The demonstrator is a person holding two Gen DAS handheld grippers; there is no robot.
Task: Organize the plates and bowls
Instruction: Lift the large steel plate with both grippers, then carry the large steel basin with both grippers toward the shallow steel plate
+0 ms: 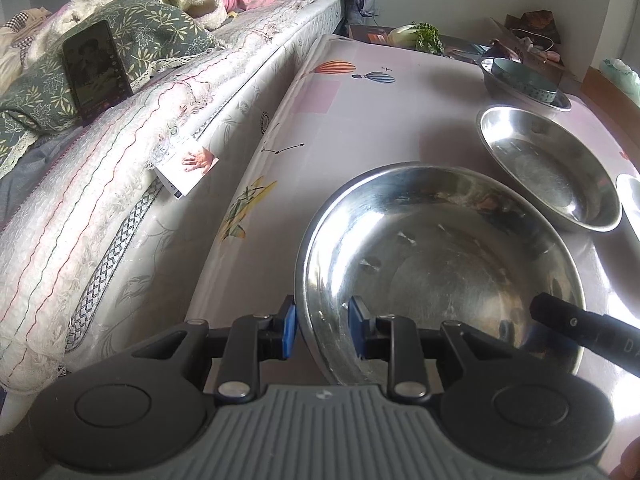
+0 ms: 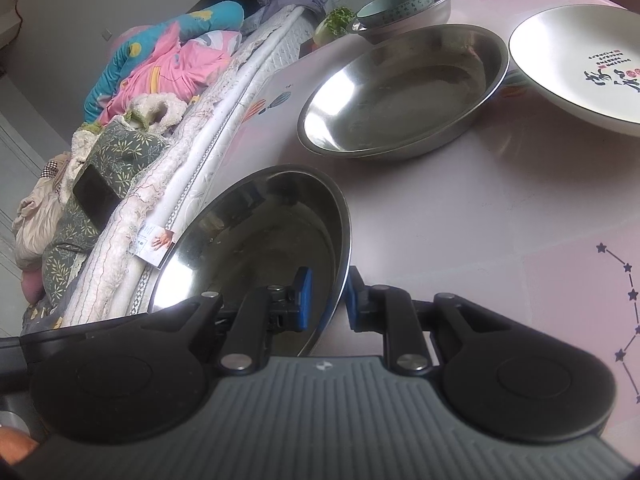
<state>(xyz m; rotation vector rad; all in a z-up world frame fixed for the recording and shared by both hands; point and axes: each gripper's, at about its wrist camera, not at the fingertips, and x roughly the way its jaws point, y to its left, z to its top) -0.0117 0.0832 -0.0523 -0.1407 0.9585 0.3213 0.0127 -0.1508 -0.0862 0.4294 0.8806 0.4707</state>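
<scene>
A large steel plate (image 1: 440, 264) sits near the table's front; it shows in the right wrist view (image 2: 256, 240) too. My left gripper (image 1: 322, 330) straddles its left rim, one blue pad outside and one inside, with a visible gap. My right gripper (image 2: 327, 300) straddles its right rim the same way. A second steel plate (image 1: 548, 164) (image 2: 404, 88) lies behind it. A white printed plate (image 2: 580, 64) sits to the right. A teal bowl (image 1: 524, 76) (image 2: 396, 6) rests in a steel bowl (image 2: 436, 10) at the back.
The table has a pink patterned cover (image 1: 352, 128). A bed with a mattress (image 1: 120, 184), pillows and a phone (image 1: 96, 68) runs along the table's left edge. Greens (image 1: 424, 36) and boxes lie at the far end.
</scene>
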